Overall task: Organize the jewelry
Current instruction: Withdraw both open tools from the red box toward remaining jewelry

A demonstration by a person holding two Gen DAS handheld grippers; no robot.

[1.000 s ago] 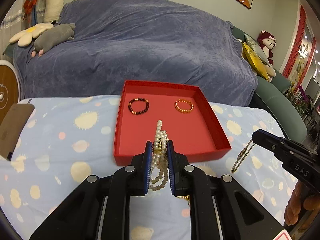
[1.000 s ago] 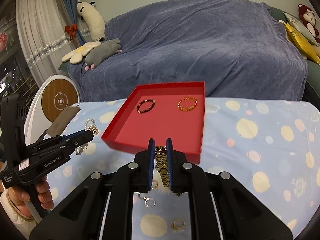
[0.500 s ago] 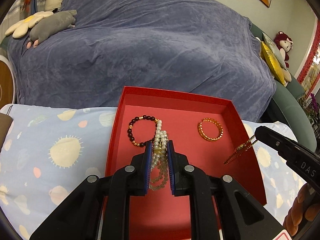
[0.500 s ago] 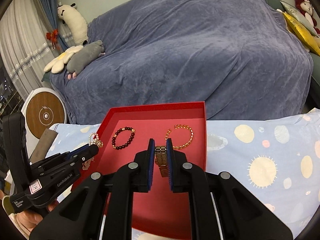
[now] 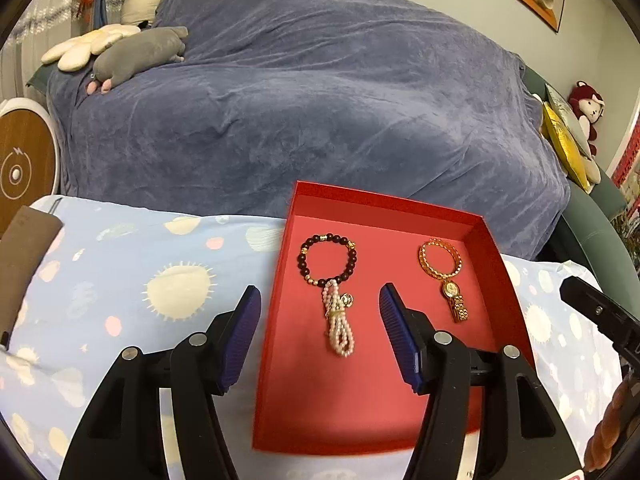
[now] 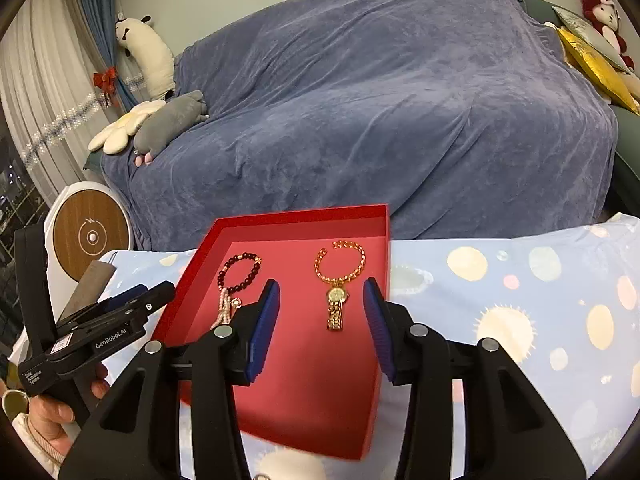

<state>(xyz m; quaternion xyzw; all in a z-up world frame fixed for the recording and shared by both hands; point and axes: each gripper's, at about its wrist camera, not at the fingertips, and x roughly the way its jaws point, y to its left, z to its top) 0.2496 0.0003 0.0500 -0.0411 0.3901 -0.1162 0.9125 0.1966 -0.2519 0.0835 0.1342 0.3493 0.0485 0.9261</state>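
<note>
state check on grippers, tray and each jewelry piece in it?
left gripper: open, holding nothing
right gripper: open, holding nothing
red tray: lidless, on the table
pearl strand: lying in tray, touching the dark bead bracelet
dark bead bracelet: flat in tray
gold chain bracelet: flat in tray
gold watch: lying in tray, strap stretched out
</note>
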